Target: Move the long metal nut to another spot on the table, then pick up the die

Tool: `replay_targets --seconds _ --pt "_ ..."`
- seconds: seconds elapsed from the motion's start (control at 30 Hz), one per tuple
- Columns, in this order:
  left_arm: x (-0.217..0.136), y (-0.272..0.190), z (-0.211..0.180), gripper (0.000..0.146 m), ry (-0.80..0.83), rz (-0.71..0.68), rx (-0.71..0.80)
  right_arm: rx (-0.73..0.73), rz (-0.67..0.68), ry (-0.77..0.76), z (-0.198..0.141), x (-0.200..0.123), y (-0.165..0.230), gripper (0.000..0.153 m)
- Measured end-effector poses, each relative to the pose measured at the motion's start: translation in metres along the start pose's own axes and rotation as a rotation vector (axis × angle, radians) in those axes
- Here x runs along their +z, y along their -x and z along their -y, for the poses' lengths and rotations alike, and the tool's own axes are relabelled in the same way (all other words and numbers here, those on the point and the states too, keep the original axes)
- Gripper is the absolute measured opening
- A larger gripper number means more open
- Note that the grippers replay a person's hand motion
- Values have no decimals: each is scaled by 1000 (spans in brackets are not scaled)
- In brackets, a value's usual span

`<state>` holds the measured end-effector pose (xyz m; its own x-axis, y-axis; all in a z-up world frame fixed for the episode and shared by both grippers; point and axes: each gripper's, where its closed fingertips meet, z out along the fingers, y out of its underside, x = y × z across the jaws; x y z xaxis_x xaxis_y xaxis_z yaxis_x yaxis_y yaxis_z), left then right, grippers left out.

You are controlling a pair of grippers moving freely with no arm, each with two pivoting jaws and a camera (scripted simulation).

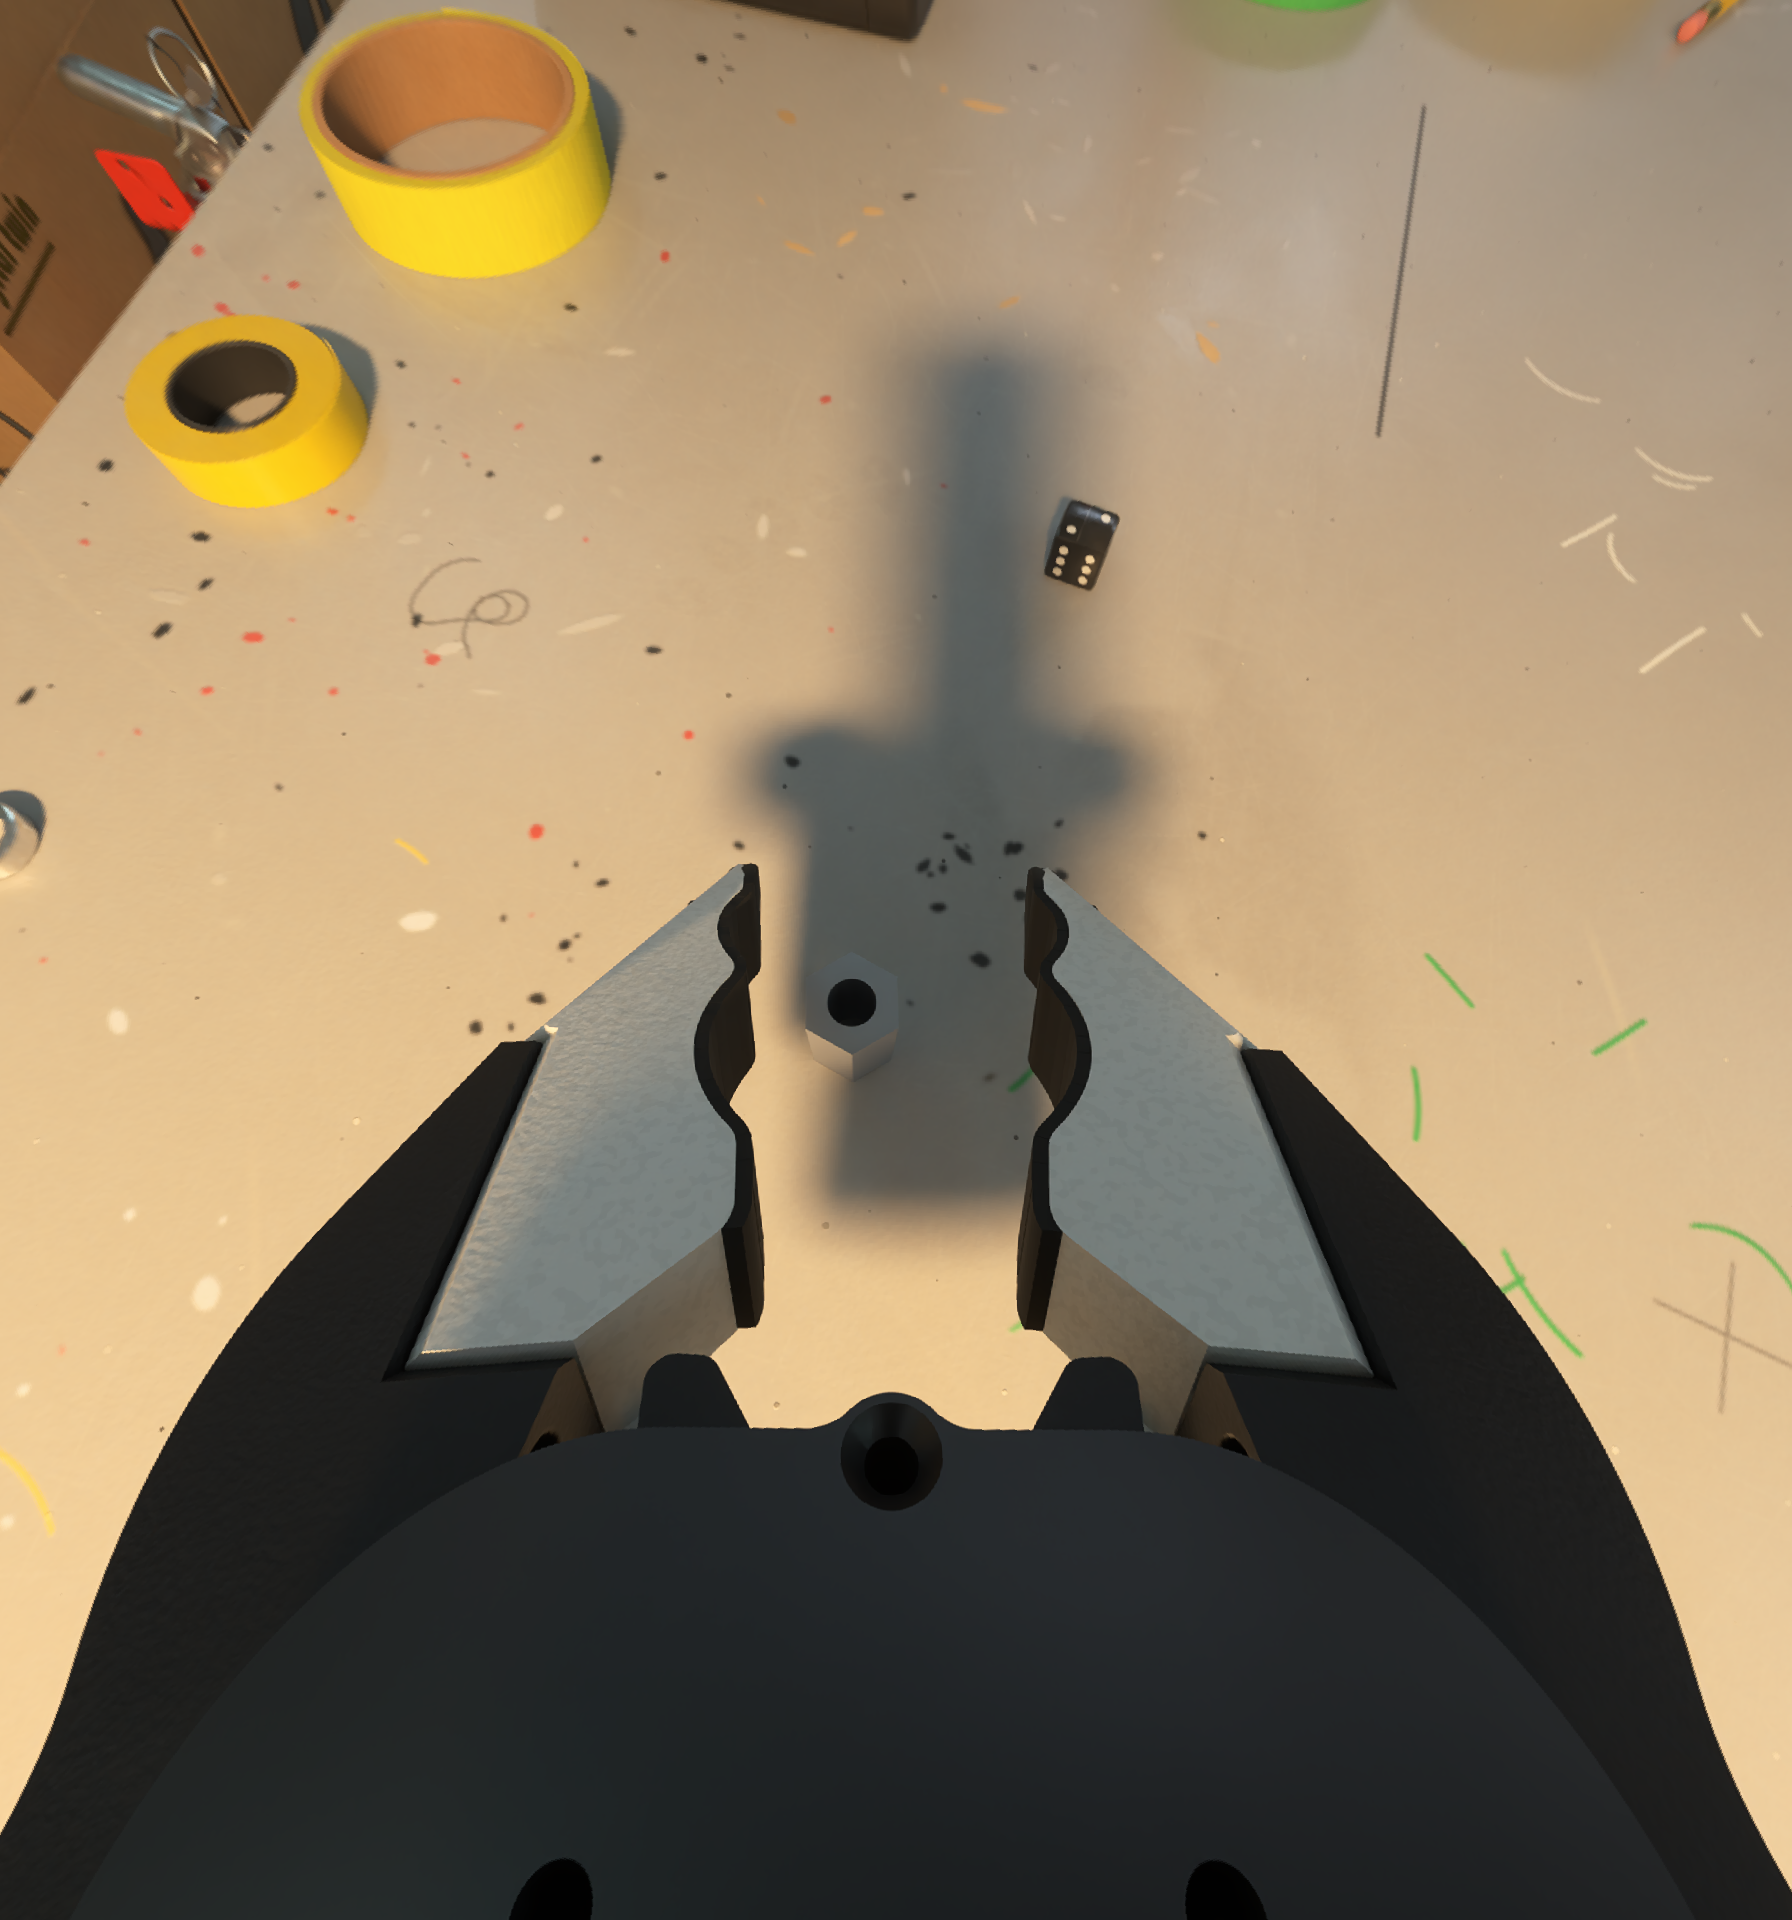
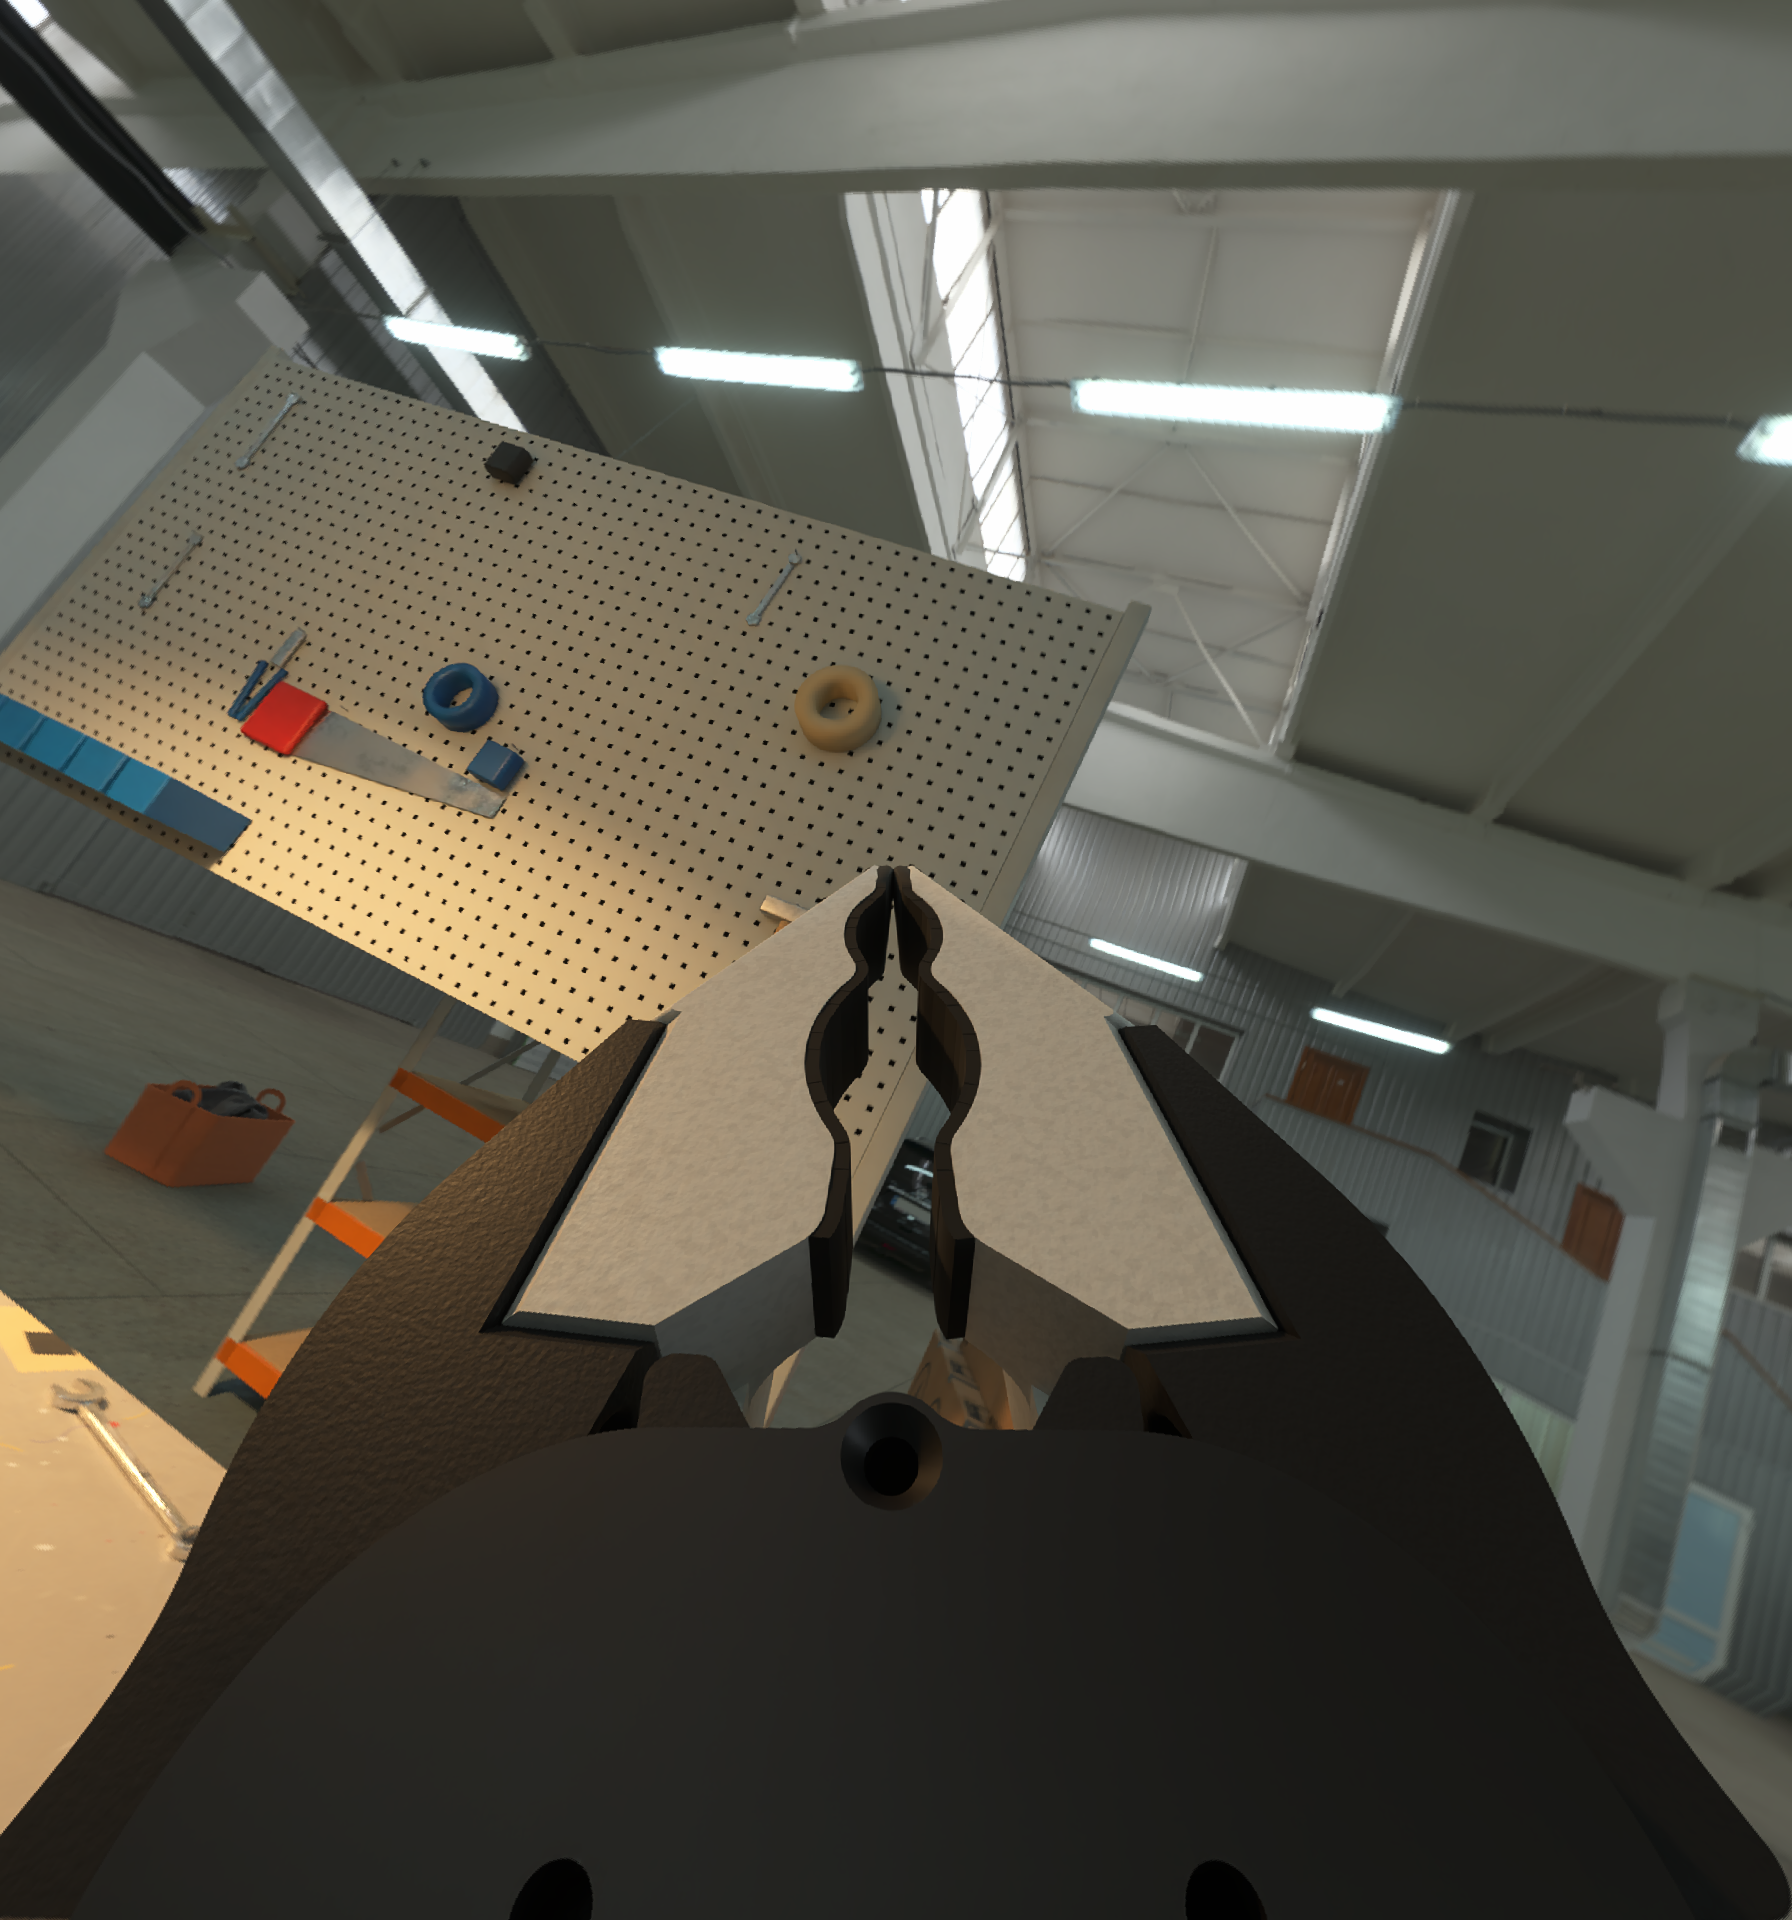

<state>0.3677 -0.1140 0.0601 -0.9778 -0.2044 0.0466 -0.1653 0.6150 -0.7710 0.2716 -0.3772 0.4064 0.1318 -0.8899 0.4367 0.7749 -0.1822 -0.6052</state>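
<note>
Long metal nut (image 1: 850, 1013) upright btwn spread left tongs (image 1: 892, 883), untouched.

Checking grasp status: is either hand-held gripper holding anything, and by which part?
Nothing held. Left hand-held gripper open above the standing nut; right hand-held gripper shut, empty.

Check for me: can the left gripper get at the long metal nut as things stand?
Probably yes. The left gripper is open above the table, and the long metal nut stands upright on end between its fingers, touching neither. Nothing lies in the gap; the die sits well beyond.
</note>
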Motion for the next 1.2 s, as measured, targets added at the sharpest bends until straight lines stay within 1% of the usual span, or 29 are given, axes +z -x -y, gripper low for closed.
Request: replay_targets --seconds 0.17,0.43,0.7,0.87,0.97,1.2 --pt "4 -3 -5 52 36 -10 5 86 7 42 -12 1 -5 0" --pt "3 0 -12 52 70 0 2 112 23 78 -24 6 -3 0" --pt "10 -2 -24 51 144 -5 16 151 33 100 -29 7 -4 0" --pt "10 -1 -27 51 153 -5 14 176 40 101 -30 8 -4 0" --pt "10 0 -29 49 163 -1 14 195 55 110 -32 9 -3 0" --pt "12 3 -36 39 212 24 29 215 81 127 -36 11 2 0"
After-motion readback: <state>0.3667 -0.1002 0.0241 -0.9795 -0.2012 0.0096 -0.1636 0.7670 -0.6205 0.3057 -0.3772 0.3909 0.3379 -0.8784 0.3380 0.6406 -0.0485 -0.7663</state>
